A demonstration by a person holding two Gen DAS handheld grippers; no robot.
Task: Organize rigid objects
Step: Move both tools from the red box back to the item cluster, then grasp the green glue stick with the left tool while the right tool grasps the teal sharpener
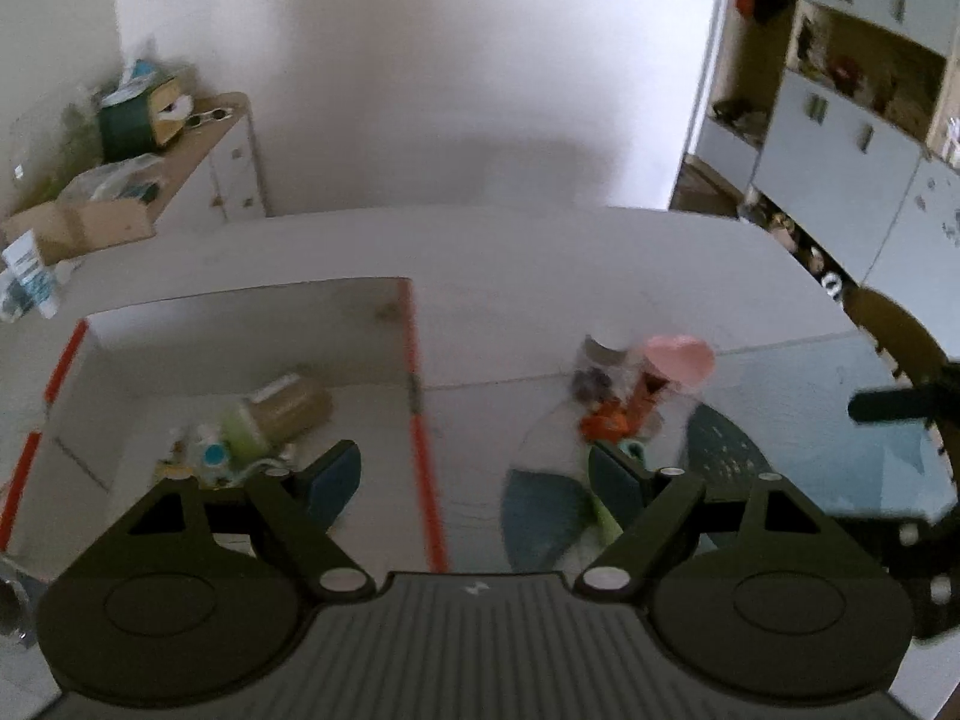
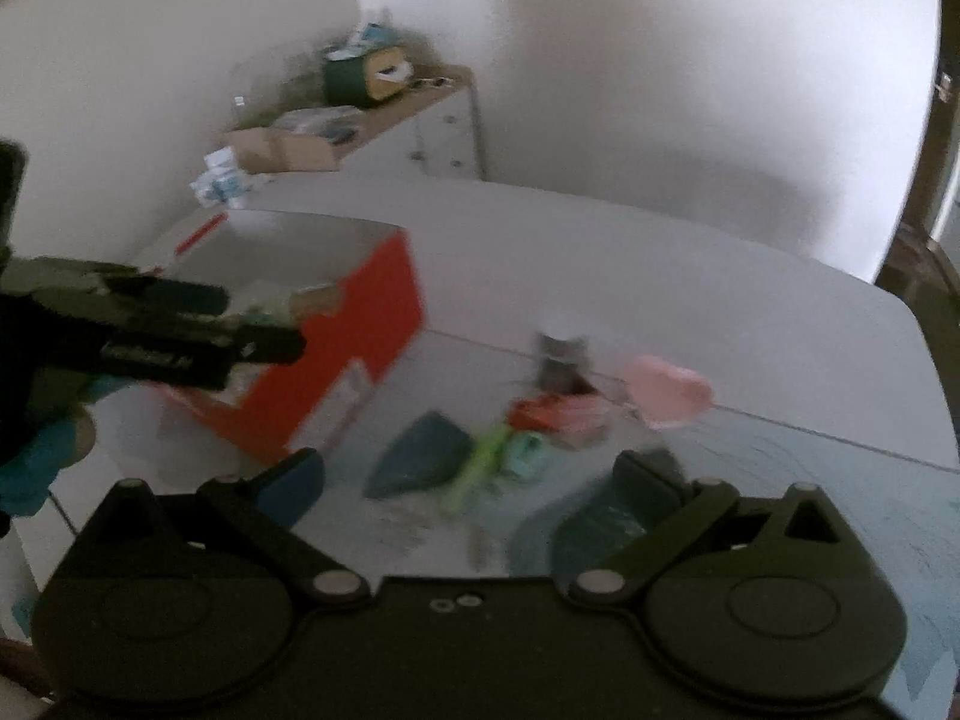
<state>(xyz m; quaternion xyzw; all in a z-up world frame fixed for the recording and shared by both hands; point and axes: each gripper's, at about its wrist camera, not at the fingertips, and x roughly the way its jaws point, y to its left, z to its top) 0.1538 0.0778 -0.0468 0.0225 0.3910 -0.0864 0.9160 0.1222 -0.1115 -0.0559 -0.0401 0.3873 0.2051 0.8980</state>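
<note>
A white box with red edges [image 1: 414,360] stands on the table's left and holds a brown jar [image 1: 294,405] and small green and blue items. From the right wrist its red side [image 2: 372,312] shows. A blurred pile lies to its right: a pink heart-shaped piece [image 1: 681,357] [image 2: 666,390], a small jar [image 1: 600,351] [image 2: 561,354], orange items [image 1: 612,417] [image 2: 540,411], a green stick [image 2: 480,462] and dark teal pieces [image 1: 540,516] [image 2: 426,456]. My left gripper [image 1: 474,480] hangs open over the box's right edge. My right gripper [image 2: 468,480] is open above the pile, holding nothing.
The table [image 1: 540,252] is white with a pale blue mat [image 1: 840,420] at the right. A cluttered sideboard [image 1: 198,138] stands against the wall at the back left. A dark chair back [image 1: 900,330] and cabinets [image 1: 840,138] are on the right.
</note>
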